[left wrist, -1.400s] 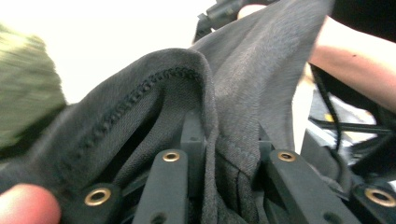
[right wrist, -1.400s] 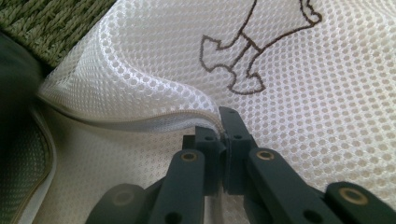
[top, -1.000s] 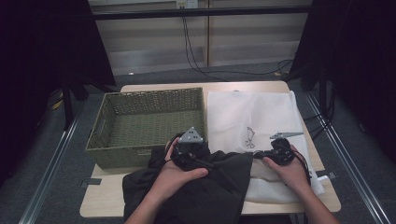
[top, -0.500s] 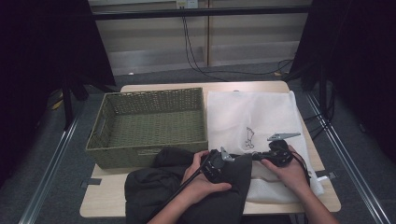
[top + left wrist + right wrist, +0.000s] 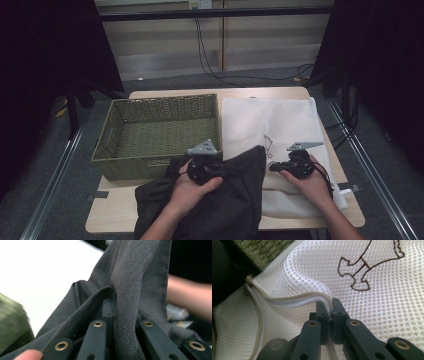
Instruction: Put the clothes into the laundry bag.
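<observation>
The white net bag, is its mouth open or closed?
Open. The right gripper pinches the white net bag's zipper edge and lifts it, leaving a gap over the layer beneath.

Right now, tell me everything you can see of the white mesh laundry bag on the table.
The white mesh laundry bag lies flat on the right half of the wooden table, beside the green woven basket. Its fabric is fine perforated netting with a brown outline drawing and a pale zipper-trimmed opening. The right gripper is shut on the upper edge of that opening, lifting it into a gap. The dark grey garment, pinched by the left gripper, overlaps its near left corner.
</observation>
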